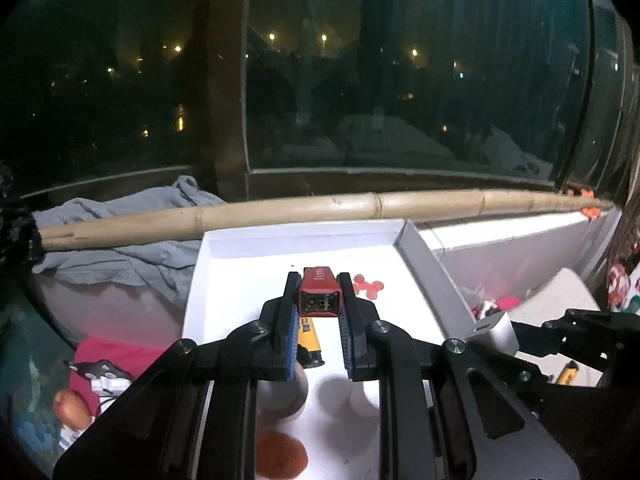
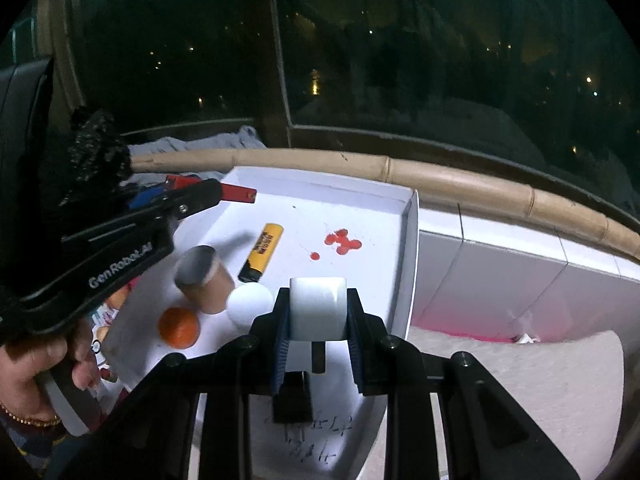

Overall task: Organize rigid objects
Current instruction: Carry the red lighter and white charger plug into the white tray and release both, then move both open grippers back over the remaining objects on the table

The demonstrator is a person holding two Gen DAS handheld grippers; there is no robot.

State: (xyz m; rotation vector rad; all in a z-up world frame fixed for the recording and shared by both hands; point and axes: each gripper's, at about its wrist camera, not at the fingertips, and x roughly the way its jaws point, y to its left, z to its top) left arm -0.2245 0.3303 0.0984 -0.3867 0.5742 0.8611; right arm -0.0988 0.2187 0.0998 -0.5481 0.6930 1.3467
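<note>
tray, white and shallow, sits by the window with the task bits in it. my right tongs are clenched on a white block, short and rounded, held over the tray's near right part. my left tongs are clenched on a red stick, a small rectangular thing with a port in the end facing me; in the right view it pokes out over the tray's far left corner. lying in the tray: yellow lighter with black end, about mid tray; brown tube just left of it, blurred; white ball touching or nearly touching the tube's near end; orange ball near left, just beside the tube. red blots on the tray floor, far right. my hand grips the left handle at lower left of the right view. bamboo pole lies along the sill behind the tray. grey cloth to the far left under the pole. a second white box sits right of the tray, touching its wall. dark window behind, night lights outside.
</note>
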